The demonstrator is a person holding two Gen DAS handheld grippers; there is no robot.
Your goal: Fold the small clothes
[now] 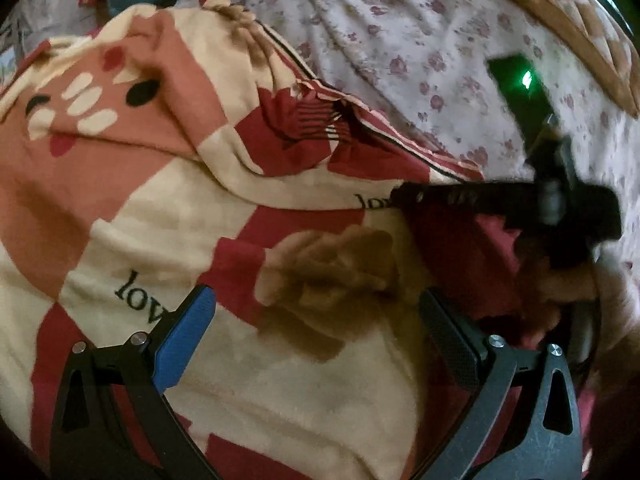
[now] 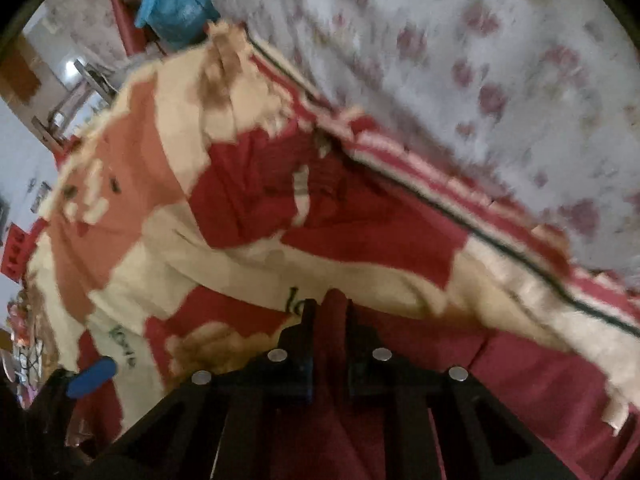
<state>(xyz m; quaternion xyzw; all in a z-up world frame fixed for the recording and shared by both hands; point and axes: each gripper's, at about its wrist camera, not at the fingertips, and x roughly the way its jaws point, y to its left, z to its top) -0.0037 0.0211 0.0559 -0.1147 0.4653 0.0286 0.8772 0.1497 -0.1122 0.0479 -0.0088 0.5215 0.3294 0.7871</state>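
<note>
Your left gripper (image 1: 316,336) hangs with jaws apart just above the checked garment (image 1: 224,216). Your right gripper (image 2: 328,320) is clamped on a red fold of the same garment. Judged from its rumpled lie, folding is barely begun: no flat, squared fold shows, though blur in the right view limits certainty. The garment rests on the floral bed sheet (image 1: 400,20). Beyond, a blue bag (image 2: 176,4) sits near the bed's far edge.

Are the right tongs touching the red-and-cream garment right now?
Touching. In the right wrist view the right tongs are shut on a red fold of the garment, cloth pinched between the fingers.
</note>
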